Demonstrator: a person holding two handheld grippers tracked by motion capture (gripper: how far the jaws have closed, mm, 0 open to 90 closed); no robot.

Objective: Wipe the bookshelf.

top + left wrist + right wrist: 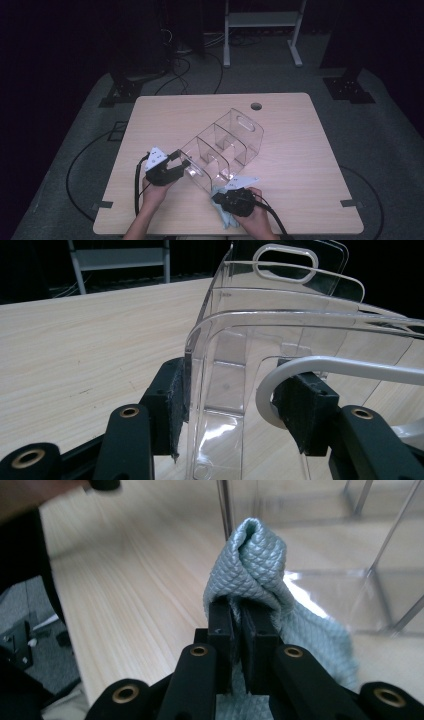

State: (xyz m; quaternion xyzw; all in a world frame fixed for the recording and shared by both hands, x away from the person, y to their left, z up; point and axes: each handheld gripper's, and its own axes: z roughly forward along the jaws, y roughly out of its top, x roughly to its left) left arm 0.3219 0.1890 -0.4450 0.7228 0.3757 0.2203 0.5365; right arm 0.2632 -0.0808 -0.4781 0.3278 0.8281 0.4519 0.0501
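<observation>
1. The fingers (172,405) of the left gripper (235,405) are clamped on the near end wall of a clear plastic organizer (280,315); one pad lies against the outer face of the wall, and the other pad sits inside the white-edged handle cutout.
2. In the high view the left gripper (181,162) meets the organizer (222,147) at its near-left end, with the person's left hand (152,192) behind it.
3. From those fingers the organizer runs away and to the right across the wooden table (300,165), its inner dividers marking off several compartments, and a second handle cutout shows in the far end wall.
4. The fingers (222,625) of the right gripper (239,630) are pressed tight together on a fold of pale blue-grey quilted cloth (257,560).
5. The pinched fold stands up just past the fingertips; the rest of the cloth hangs down to the right of the jaws.
6. Directly beyond the right fingertips is the clear side wall of the organizer (325,545), and the top of the fold lies against or just in front of it; I cannot tell which.
7. In the high view the right gripper (220,196) and right hand (255,212) sit at the near side of the organizer, with the cloth (225,215) below them on the table.
</observation>
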